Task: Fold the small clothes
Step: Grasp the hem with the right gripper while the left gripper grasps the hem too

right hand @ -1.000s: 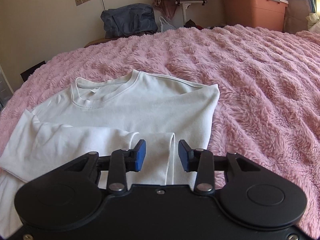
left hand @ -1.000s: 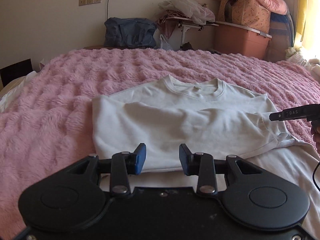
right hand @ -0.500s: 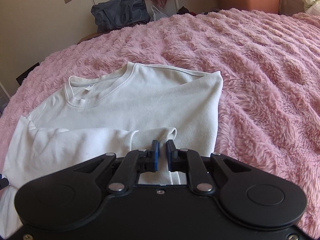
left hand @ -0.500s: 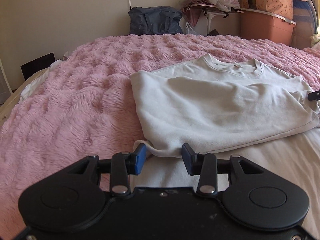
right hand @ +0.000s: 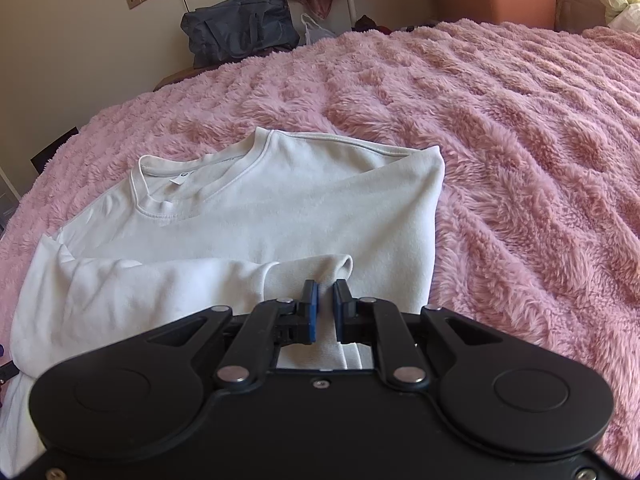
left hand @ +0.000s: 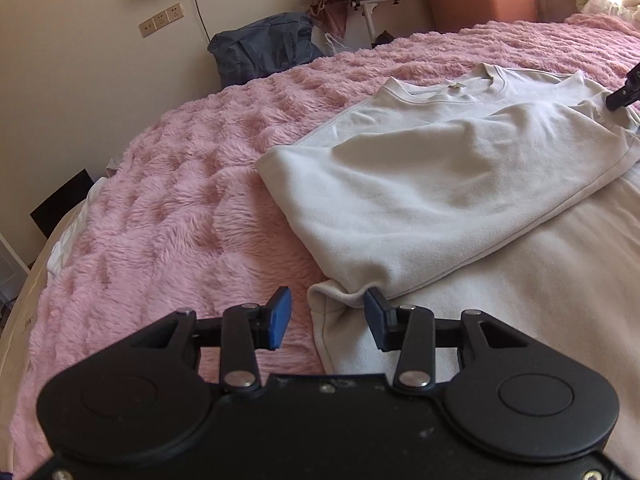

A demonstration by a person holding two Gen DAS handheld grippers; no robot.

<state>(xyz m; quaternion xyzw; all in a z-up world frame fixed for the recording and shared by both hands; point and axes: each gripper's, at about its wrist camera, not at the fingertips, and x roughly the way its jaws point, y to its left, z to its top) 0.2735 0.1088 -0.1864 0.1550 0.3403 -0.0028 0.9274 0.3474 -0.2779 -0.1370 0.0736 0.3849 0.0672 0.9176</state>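
The right gripper (right hand: 324,308), open a second ago, now pinches the cuff (right hand: 320,270) of the folded sleeve. The left gripper (left hand: 327,318) moves from the middle of the shirt (left hand: 420,184) hem to its left corner near the blanket (left hand: 168,200), rolls, and its jaws have widened a little around the corner fabric.

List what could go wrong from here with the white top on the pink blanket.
1. The right tongs are shut on only a thin bit of the folded sleeve's cuff; it may slip out when lifted.
2. The left tongs stand open around a corner of the white top and partly over the pink blanket, so closing may catch the fluffy pile too.
3. Lifting one side alone may undo the sleeve fold.
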